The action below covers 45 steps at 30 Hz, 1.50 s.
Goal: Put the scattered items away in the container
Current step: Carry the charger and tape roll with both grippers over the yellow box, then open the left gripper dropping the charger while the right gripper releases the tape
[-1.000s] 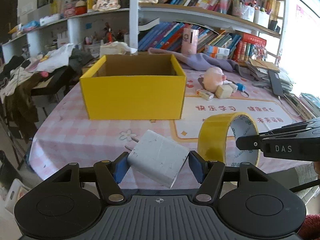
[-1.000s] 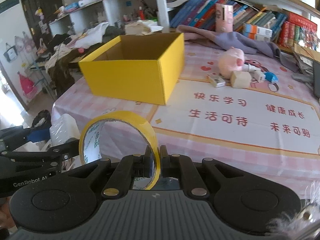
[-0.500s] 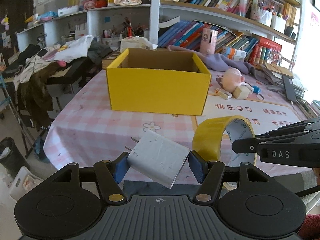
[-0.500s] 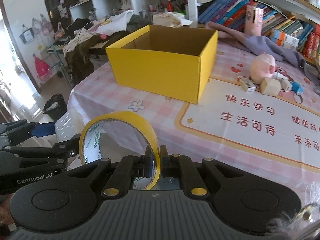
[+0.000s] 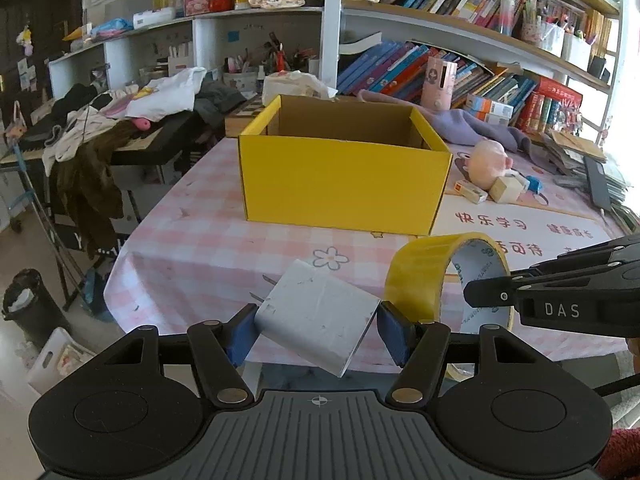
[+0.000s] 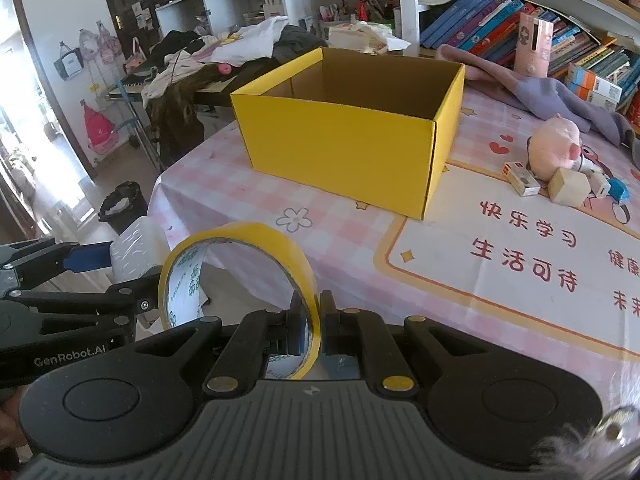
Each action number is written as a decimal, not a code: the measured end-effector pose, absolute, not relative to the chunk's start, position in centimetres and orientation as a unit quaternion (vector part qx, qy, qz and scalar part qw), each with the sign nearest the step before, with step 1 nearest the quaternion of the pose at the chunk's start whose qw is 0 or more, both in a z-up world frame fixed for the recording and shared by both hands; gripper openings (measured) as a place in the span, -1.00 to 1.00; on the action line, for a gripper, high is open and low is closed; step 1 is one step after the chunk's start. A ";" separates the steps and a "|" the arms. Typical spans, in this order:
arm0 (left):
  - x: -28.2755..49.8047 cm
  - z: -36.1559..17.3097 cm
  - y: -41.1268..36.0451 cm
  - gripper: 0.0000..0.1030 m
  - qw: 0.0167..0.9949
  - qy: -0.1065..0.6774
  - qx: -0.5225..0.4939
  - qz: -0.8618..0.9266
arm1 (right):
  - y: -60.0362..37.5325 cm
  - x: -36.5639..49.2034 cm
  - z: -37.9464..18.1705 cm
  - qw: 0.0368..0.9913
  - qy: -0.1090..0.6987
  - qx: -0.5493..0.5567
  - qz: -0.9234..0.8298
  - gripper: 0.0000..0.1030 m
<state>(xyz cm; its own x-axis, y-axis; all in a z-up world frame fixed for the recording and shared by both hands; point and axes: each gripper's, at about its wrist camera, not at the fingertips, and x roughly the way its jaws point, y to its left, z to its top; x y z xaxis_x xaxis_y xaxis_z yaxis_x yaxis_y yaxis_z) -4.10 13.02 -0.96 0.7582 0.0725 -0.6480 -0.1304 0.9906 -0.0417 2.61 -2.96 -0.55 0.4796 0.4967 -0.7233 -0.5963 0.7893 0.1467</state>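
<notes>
Left gripper (image 5: 316,330) pinching white boxy plug charger (image 5: 318,322) between blue pads, prongs pointing up-left, held off table's near edge. Right gripper (image 6: 310,330) clamped nearly flat on wall of yellow tape roll (image 6: 240,276), roll upright. Open yellow cardboard box (image 5: 344,184) on pink checked tablecloth (image 5: 192,240), toward far left corner. Pink plush toy (image 6: 556,148) plus small blocks right of box.

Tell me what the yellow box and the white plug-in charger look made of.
Open yellow box: apparently corrugated cardboard, matte yellow outside, plain brown inside, with folded corner seams. White charger block: likely hard plastic, smooth but scuffed, with two metal prongs sticking out.
</notes>
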 end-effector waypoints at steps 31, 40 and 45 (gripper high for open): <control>12.4 5.7 14.1 0.24 0.965 0.252 0.073 0.013 | 0.0 20.5 6.3 0.890 0.293 -0.091 0.338 -0.87; 21.5 3.3 15.3 0.24 0.939 0.318 0.129 0.008 | 4.0 28.7 2.8 0.869 0.320 -0.162 0.342 -0.87; 25.7 1.2 15.3 0.24 0.917 0.363 0.166 -0.006 | 6.3 31.8 0.1 0.843 0.341 -0.225 0.349 -0.87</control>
